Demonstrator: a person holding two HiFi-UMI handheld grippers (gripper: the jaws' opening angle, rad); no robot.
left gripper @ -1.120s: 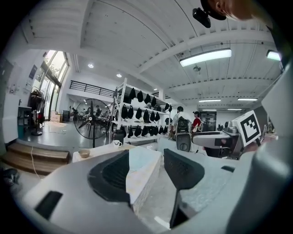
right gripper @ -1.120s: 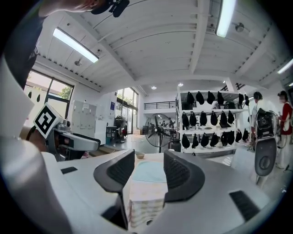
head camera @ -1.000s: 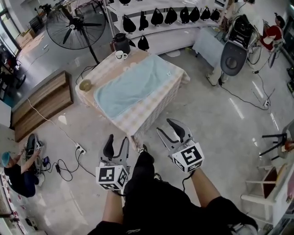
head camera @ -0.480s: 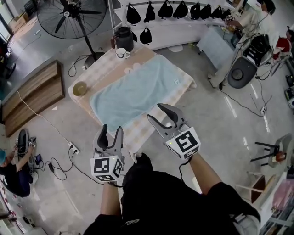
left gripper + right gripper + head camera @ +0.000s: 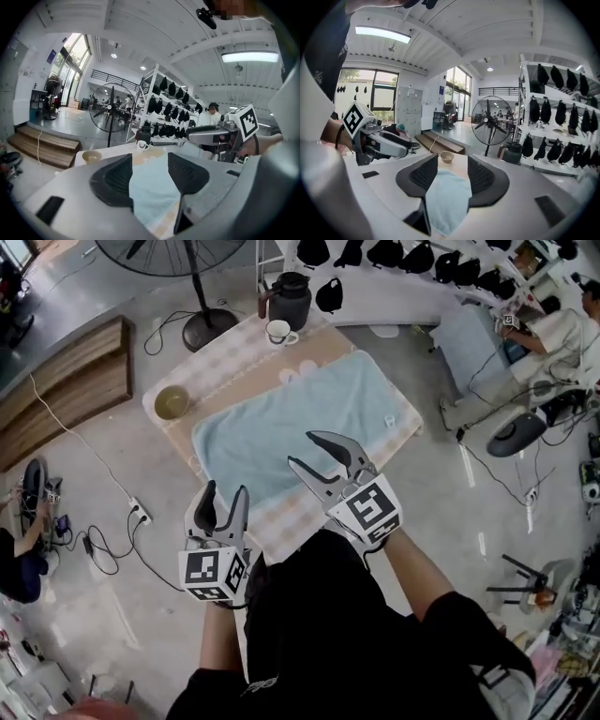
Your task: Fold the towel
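A light blue towel (image 5: 300,423) lies spread flat on a low table (image 5: 234,367) with a checked cloth. It also shows between the jaws in the left gripper view as the towel (image 5: 152,187) and in the right gripper view as the towel (image 5: 445,199). My left gripper (image 5: 221,500) hovers open above the table's near left edge. My right gripper (image 5: 319,451) hovers open over the towel's near edge. Neither holds anything.
On the table stand a bowl (image 5: 172,401), a white cup (image 5: 278,332) and a dark kettle (image 5: 289,298). A floor fan (image 5: 192,254) stands behind, wooden steps (image 5: 66,390) to the left, cables (image 5: 122,521) on the floor. A person (image 5: 553,329) stands at right.
I have walked up to the table: it now lies closer and under the grippers. Both grippers moved forward over its near edge, still open.
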